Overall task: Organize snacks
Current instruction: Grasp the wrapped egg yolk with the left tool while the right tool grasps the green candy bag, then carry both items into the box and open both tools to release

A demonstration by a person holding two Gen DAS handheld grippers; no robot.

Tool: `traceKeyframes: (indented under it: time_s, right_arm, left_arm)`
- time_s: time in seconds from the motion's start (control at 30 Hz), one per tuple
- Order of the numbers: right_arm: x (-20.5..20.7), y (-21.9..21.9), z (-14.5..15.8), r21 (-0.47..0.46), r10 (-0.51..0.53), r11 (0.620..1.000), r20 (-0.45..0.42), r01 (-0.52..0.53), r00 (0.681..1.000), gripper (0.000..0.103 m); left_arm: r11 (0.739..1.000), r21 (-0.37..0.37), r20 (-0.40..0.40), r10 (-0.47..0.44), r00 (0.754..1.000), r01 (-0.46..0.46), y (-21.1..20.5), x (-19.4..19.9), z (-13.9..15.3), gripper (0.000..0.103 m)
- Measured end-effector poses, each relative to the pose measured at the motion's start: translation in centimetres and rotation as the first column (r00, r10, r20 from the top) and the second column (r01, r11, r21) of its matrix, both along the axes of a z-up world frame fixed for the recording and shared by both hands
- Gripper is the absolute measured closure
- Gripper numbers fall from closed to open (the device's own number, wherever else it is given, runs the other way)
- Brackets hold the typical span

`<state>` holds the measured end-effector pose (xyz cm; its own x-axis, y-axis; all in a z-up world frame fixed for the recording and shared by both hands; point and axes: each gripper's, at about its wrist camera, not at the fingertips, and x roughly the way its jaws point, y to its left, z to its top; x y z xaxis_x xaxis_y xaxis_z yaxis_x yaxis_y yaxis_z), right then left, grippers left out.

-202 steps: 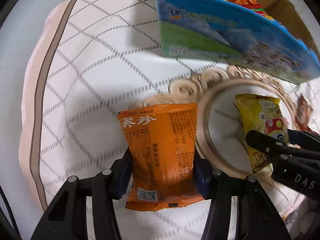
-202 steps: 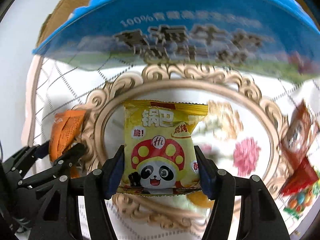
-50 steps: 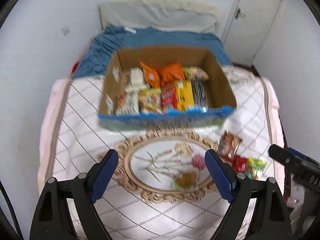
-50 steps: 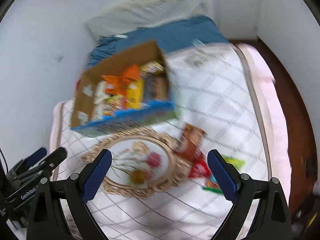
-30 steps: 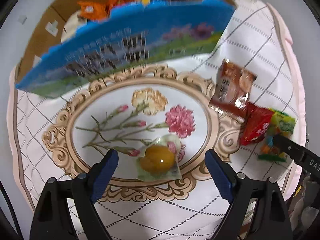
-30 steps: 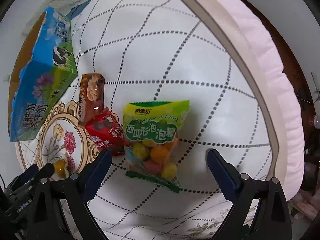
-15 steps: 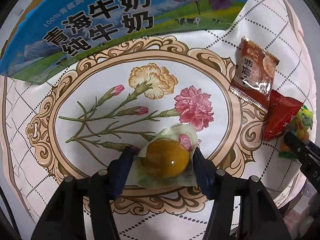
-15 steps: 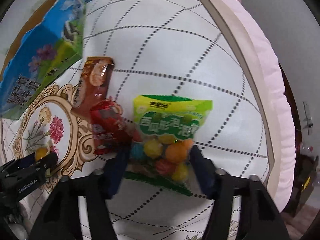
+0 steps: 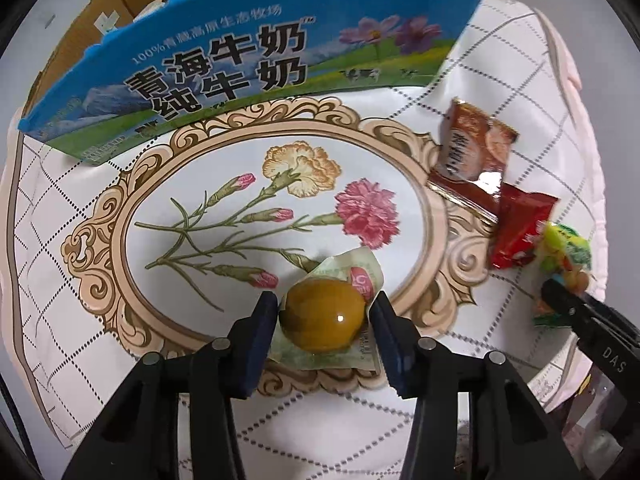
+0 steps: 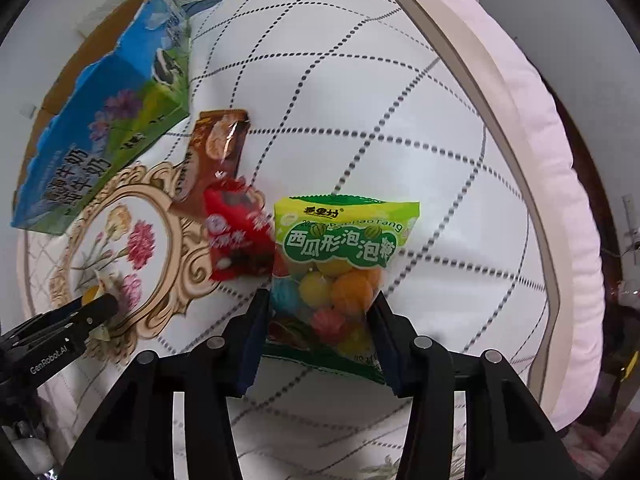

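Observation:
My left gripper (image 9: 322, 320) is shut on a clear packet with a yellow-brown egg-shaped snack (image 9: 322, 320), low over the flower print of the quilt (image 9: 224, 208). My right gripper (image 10: 320, 320) is shut on a green bag of coloured gum balls (image 10: 340, 264), which also shows in the left wrist view (image 9: 564, 256). A red packet (image 10: 236, 236) and a brown packet (image 10: 216, 156) lie just left of the bag. The blue and green milk carton box (image 9: 224, 64) with snacks inside stands behind.
The quilted pad's pink padded edge (image 10: 532, 184) runs along the right, with dark floor beyond it. The left gripper's tip (image 10: 92, 308) shows at the left of the right wrist view.
Both grippers have closed from wide open onto their packets: the left on the yellow-brown snack, the right on the gum ball bag. The bag now sits a little higher.

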<state>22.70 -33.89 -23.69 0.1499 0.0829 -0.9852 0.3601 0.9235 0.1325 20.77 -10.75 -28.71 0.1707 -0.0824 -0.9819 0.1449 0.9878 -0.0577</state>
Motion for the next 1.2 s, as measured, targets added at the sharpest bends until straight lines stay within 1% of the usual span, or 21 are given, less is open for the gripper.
traceKeyframes:
  time_s: [0.07,0.2,0.23,0.37,0.47,0.5,0.63,0.67,0.7,0.8,0.9,0.93,0.97,1.07,1.17,1.2]
  right_arm:
    - [-0.7,0.1,0.6,0.038,-0.006,0.999,0.01,0.006,1.0,0.052]
    - [-1.9,0.0,1.8,0.077,-0.002,0.997,0.033,-0.001,0.999,0.052]
    - [-2.0,0.0,2.2,0.087,0.0,0.996,0.042,-0.004,0.999,0.052]
    - [-1.8,0.9,4.7,0.127,0.022,0.991,0.093,-0.034,0.995,0.052]
    - [-0.6,2.3,6.5,0.154,0.049,0.986,0.134,-0.07,0.99,0.052]
    - [-0.3,2.7,7.4,0.162,0.058,0.983,0.149,-0.082,0.987,0.052]
    - [3.1,4.9,10.3,0.185,0.104,0.972,0.215,-0.145,0.971,0.052]
    - [4.5,5.6,10.8,0.188,0.113,0.969,0.23,-0.158,0.967,0.052]
    - [6.0,6.3,11.2,0.193,0.123,0.966,0.242,-0.172,0.962,0.052]
    - [10.2,7.8,11.7,0.183,0.152,0.962,0.258,-0.203,0.954,0.052]
    - [14.9,9.3,11.6,0.152,0.19,0.961,0.25,-0.233,0.949,0.052]
    - [16.4,9.8,11.3,0.142,0.202,0.96,0.24,-0.241,0.949,0.052]
    - [18.3,10.2,10.9,0.134,0.209,0.961,0.227,-0.243,0.951,0.052]
    - [22.0,11.1,9.4,0.103,0.226,0.963,0.188,-0.248,0.956,0.052]
    - [24.6,11.7,7.9,0.085,0.235,0.965,0.144,-0.248,0.961,0.052]
    - [24.8,11.8,7.6,0.079,0.238,0.965,0.136,-0.25,0.962,0.052]
  left_arm:
    - [1.0,-0.015,0.003,-0.002,1.0,0.003,0.0,-0.6,0.6,0.058]
    - [0.999,-0.045,-0.005,-0.009,1.0,0.009,0.9,-1.6,2.3,0.058]
    - [0.999,-0.05,-0.019,-0.018,1.0,0.017,1.1,-1.8,2.8,0.058]
    - [0.995,-0.098,0.009,-0.011,1.0,0.012,2.1,-2.2,5.5,0.059]
    - [0.99,-0.143,0.042,0.003,0.999,0.003,3.0,-1.1,8.1,0.059]
    - [0.987,-0.158,0.056,0.008,0.998,0.001,3.2,-0.4,9.0,0.059]
    - [0.98,-0.197,0.106,0.019,0.994,0.002,3.1,2.8,12.5,0.059]
    - [0.979,-0.202,0.115,0.026,0.993,-0.002,3.4,3.7,13.3,0.059]
    - [0.979,-0.204,0.124,0.031,0.992,-0.006,3.5,4.7,13.5,0.059]
    - [0.977,-0.21,0.142,0.051,0.988,-0.02,5.0,7.9,14.9,0.059]
    - [0.98,-0.193,0.159,0.073,0.985,-0.042,7.1,11.7,15.9,0.059]
    - [0.982,-0.183,0.163,0.08,0.983,-0.049,7.7,13.0,15.9,0.059]
    - [0.985,-0.169,0.153,0.067,0.986,-0.04,8.3,14.5,15.8,0.059]
    - [0.99,-0.13,0.125,0.072,0.99,-0.056,10.5,18.7,15.0,0.059]
    - [0.993,-0.092,0.088,0.088,0.992,-0.08,12.3,22.6,13.5,0.058]
    - [0.994,-0.074,0.074,0.09,0.993,-0.084,12.7,23.8,12.8,0.058]
